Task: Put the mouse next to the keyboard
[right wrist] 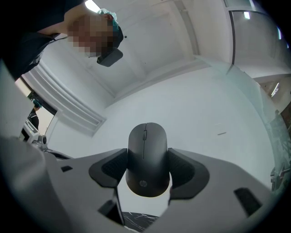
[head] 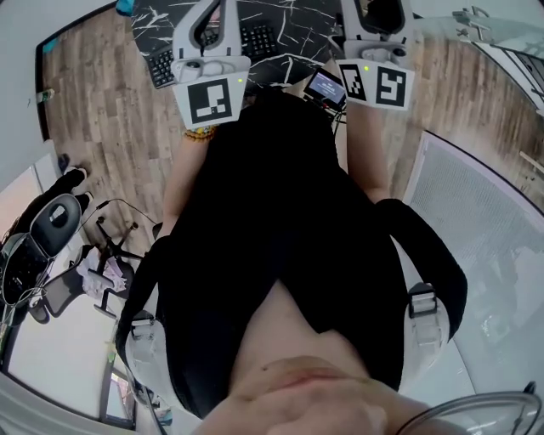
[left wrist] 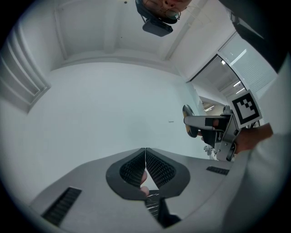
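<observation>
A black mouse [right wrist: 147, 159] sits upright between the pads of my right gripper [right wrist: 147, 172], which is shut on its sides and tilted up toward a white ceiling. The left gripper view shows that mouse [left wrist: 188, 120] edge-on in the right gripper [left wrist: 213, 129]. My left gripper [left wrist: 145, 169] is shut, pads touching, nothing held. In the head view both grippers are raised in front of the person's chest, left gripper [head: 210, 30] and right gripper [head: 375, 25]. The black keyboard [head: 259, 41] lies on the black marbled desk [head: 293, 17], partly hidden behind the left gripper.
A small device with a lit screen [head: 325, 87] sits at the desk's near edge. An office chair [head: 51, 228] stands on the wooden floor [head: 102, 110] at the left. A white panel [head: 484, 221] runs along the right side.
</observation>
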The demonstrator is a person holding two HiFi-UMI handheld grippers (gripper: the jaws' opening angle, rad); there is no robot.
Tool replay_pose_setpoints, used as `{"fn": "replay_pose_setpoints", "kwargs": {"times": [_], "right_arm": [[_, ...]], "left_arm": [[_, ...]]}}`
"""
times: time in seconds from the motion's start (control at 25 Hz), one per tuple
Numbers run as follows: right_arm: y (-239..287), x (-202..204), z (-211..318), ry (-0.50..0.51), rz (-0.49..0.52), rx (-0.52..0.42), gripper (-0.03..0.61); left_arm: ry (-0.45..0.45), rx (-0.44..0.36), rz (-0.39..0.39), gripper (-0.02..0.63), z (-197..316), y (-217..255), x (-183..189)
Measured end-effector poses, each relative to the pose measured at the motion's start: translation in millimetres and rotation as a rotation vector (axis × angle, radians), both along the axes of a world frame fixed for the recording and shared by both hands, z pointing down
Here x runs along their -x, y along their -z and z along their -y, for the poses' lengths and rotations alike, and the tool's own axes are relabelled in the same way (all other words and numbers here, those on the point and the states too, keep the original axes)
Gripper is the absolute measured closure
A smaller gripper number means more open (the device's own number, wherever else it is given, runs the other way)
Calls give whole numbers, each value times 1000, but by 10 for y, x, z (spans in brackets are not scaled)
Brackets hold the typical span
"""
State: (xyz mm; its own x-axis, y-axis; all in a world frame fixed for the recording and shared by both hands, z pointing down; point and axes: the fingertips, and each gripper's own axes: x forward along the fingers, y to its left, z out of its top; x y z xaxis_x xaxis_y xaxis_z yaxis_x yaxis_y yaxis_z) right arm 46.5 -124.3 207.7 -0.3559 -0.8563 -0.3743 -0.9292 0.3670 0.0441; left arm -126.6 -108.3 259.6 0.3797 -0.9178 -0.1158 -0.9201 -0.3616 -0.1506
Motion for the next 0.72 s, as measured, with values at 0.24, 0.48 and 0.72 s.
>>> {"fn": "replay_pose_setpoints", "kwargs": {"times": [0.24, 0.48, 0.72], "right_arm": [[15, -100, 262, 21, 3, -11, 287], [8, -133, 519, 60, 7, -15, 287], [-120, -233, 701, 103, 9, 2, 288]], "left_arm": [[36, -8, 12, 598, 212, 9, -59], [85, 7, 12, 598, 432, -21, -84], [133, 49, 27, 598, 488, -183, -152]]}}
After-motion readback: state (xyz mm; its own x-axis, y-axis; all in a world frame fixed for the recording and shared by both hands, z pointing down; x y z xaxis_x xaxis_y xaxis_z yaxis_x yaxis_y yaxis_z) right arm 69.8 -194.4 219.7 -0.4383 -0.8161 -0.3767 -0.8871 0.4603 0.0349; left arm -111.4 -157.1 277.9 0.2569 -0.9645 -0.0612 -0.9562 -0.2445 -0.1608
